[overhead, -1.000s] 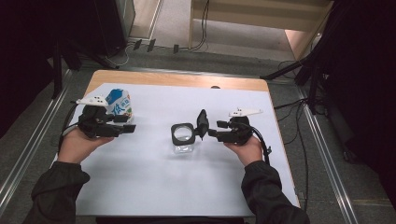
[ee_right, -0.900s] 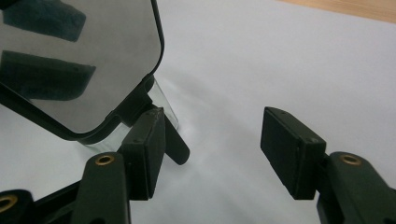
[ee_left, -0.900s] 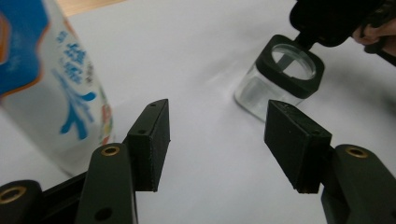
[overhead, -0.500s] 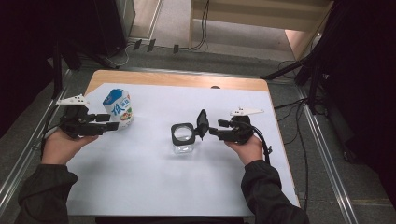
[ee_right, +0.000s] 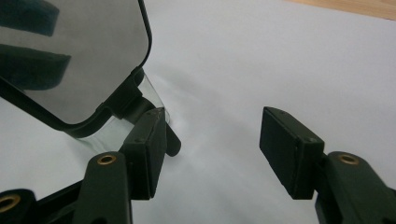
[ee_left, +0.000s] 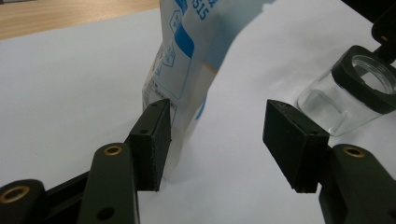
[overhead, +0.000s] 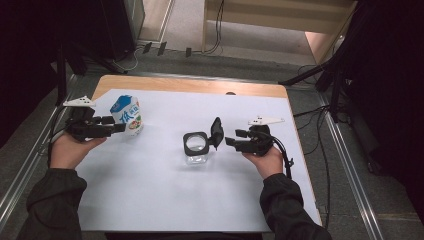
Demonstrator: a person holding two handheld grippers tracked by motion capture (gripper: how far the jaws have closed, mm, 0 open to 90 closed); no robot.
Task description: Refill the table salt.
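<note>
High view: a white sheet (overhead: 165, 195) covers the desk (overhead: 200, 86). A blue-and-white carton (overhead: 127, 115) stands upright near the sheet's left edge. The left gripper (overhead: 119, 128) lies level just beside the carton, jaws part open, their tips at its lower side; whether they touch it cannot be told here. Mid-sheet stands a clear jar (overhead: 196, 148) with a black rim and a hinged lid (overhead: 216, 133) tipped up on its right. The right gripper (overhead: 231, 141) is just right of the lid, jaws part open and holding nothing.

Left gripper view: the left gripper (ee_left: 215, 140) is part open; one pad is against the carton's (ee_left: 187, 60) lower corner, the other clear. The jar (ee_left: 348, 93) stands farther off.

Right gripper view: the right gripper (ee_right: 212, 149) is part open and empty, with the lid (ee_right: 70, 56) and jar wall beside one pad.
</note>
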